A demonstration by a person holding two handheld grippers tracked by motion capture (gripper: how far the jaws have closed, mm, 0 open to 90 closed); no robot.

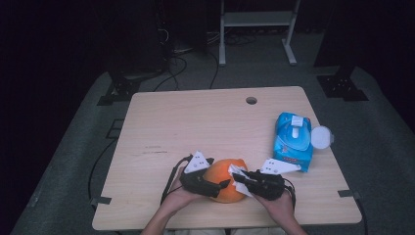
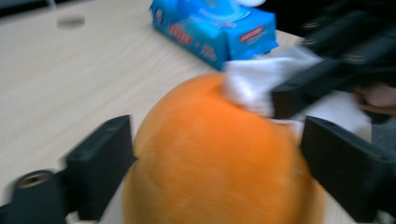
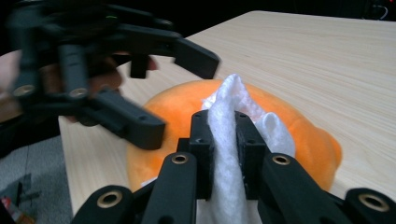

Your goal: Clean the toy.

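Note:
A round orange object (image 1: 221, 172) with a matte, fuzzy skin sits near the table's front edge. My left gripper (image 1: 219, 186) holds it from the left: in the left gripper view its black jaws press on both sides of the orange object (image 2: 210, 158). My right gripper (image 1: 241, 179) is shut on a folded white wipe (image 3: 224, 116), which rests on the top of the orange object (image 3: 299, 140). In the right gripper view, the left gripper (image 3: 166, 91) straddles the object at the left. In the left gripper view, the right gripper (image 2: 289, 95) and the white wipe (image 2: 254, 79) are at the upper right.
A blue pack of wipes (image 1: 292, 142) lies on the right side of the wooden table (image 1: 195, 122), its flap up, with a white round lid (image 1: 321, 137) beside it. A cable hole (image 1: 251, 100) is near the far edge. Stands and cables are on the floor beyond.

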